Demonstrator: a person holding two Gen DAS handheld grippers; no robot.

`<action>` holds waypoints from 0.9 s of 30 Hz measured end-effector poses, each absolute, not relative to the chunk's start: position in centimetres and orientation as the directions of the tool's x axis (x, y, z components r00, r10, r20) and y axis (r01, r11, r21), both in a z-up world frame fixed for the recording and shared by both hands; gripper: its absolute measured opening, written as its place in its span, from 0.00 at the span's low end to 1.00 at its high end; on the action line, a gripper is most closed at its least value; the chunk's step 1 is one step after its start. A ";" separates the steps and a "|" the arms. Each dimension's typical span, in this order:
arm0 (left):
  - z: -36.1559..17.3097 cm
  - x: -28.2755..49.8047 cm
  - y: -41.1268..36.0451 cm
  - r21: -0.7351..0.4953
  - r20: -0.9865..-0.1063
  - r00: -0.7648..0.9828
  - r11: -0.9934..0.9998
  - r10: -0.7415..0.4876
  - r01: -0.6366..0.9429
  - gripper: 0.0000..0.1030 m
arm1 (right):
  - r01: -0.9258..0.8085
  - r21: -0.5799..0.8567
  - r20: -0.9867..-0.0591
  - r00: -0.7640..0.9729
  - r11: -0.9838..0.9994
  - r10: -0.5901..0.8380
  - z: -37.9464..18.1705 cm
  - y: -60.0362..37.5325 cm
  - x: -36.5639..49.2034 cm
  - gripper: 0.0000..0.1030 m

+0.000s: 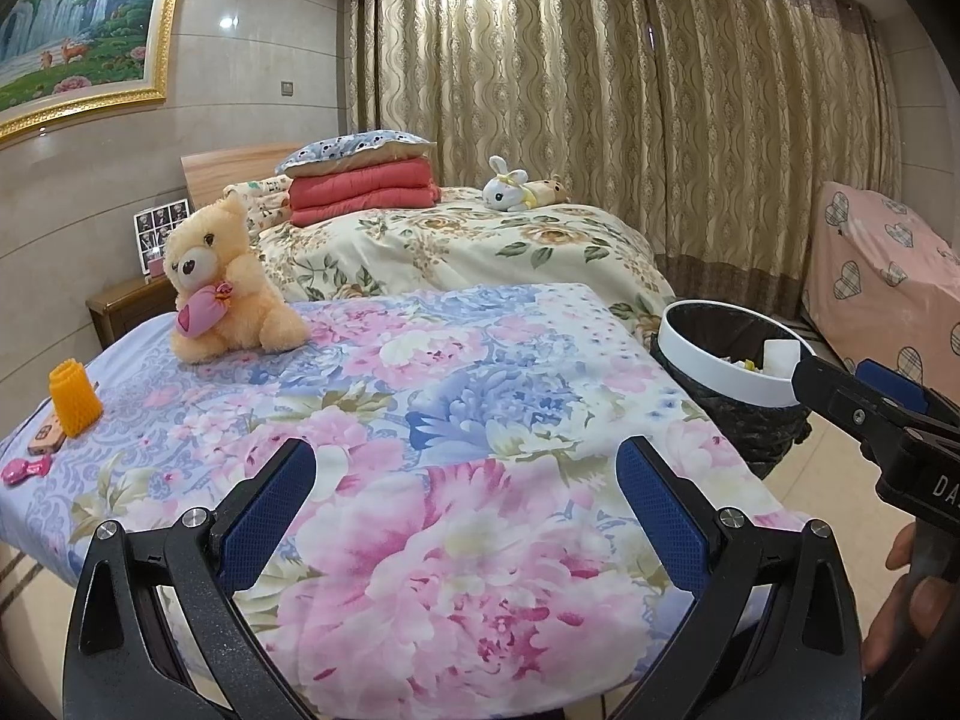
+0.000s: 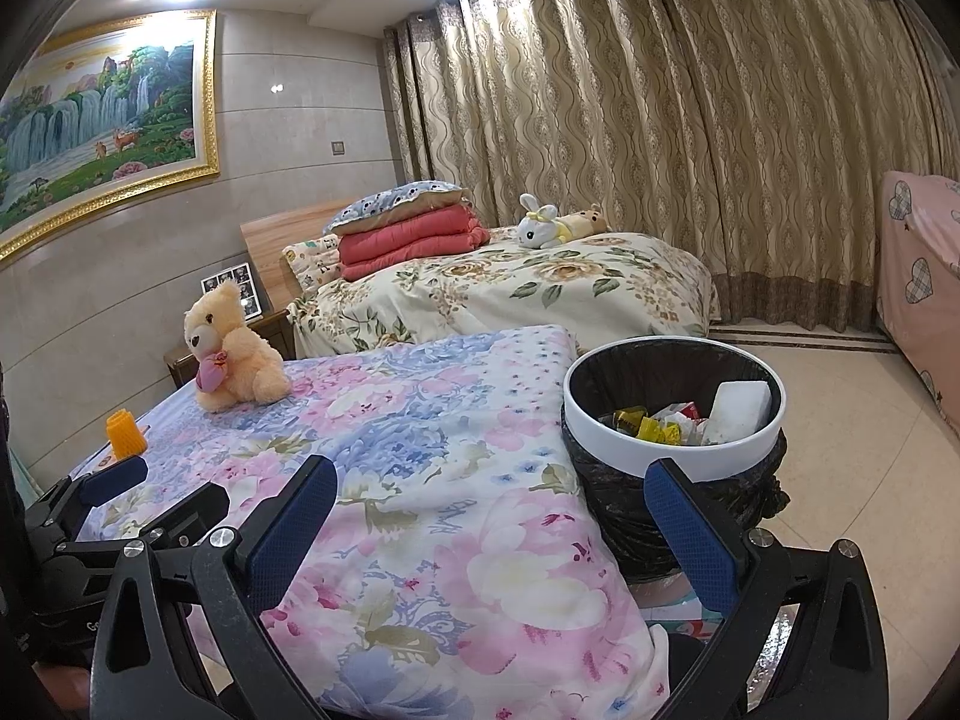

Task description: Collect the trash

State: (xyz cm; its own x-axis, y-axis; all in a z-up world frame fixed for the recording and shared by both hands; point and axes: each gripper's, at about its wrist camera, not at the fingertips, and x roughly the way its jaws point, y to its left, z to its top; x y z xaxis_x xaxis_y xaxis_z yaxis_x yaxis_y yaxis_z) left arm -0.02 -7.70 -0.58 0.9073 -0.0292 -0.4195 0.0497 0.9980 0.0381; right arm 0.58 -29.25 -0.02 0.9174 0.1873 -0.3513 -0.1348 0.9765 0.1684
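Nearest me, my left hand-held gripper (image 1: pixel 465 516) hangs over the floral-covered desk (image 1: pixel 480 396) with its blue pads spread wide and nothing between them, which I read as ready for another pick. My right hand-held gripper (image 2: pixel 492 531) is equally spread and empty, straddling the desk's right edge, the natural spot for dropping things off. Just beside that edge on the floor stands the trash bin (image 2: pixel 606 420), lined with a black bag and already holding wrappers and a white block (image 2: pixel 741 411), so it sits within easy reach. Further off at the desk's left end lie an orange foam net (image 1: pixel 73 397) and a pink scrap (image 1: pixel 24 470), probably remaining trash. The teddy bear (image 1: pixel 225 282) sits beyond, apparently not trash.
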 end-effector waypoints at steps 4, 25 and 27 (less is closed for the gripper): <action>-0.5 0.0 -7.7 0.037 -0.420 0.907 0.998 -0.029 0.050 1.00 | -0.135 0.168 -0.351 0.918 0.977 0.187 0.0 -29.3 0.6 1.00; -0.9 0.0 -7.8 0.039 -0.425 0.905 0.998 -0.033 0.055 1.00 | -0.130 0.175 -0.358 0.915 0.976 0.186 -0.1 -29.0 0.5 1.00; -0.9 0.0 -7.8 0.039 -0.426 0.904 0.998 -0.034 0.056 1.00 | -0.130 0.176 -0.359 0.914 0.976 0.186 -0.2 -28.9 0.5 1.00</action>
State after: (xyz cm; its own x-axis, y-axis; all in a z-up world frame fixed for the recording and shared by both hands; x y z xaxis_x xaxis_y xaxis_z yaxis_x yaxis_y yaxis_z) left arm 0.04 -7.79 -0.88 0.9042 -0.0339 -0.4257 0.0556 0.9977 0.0387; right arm 0.46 -28.93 -0.21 0.9144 0.1864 -0.3592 -0.1297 0.9758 0.1760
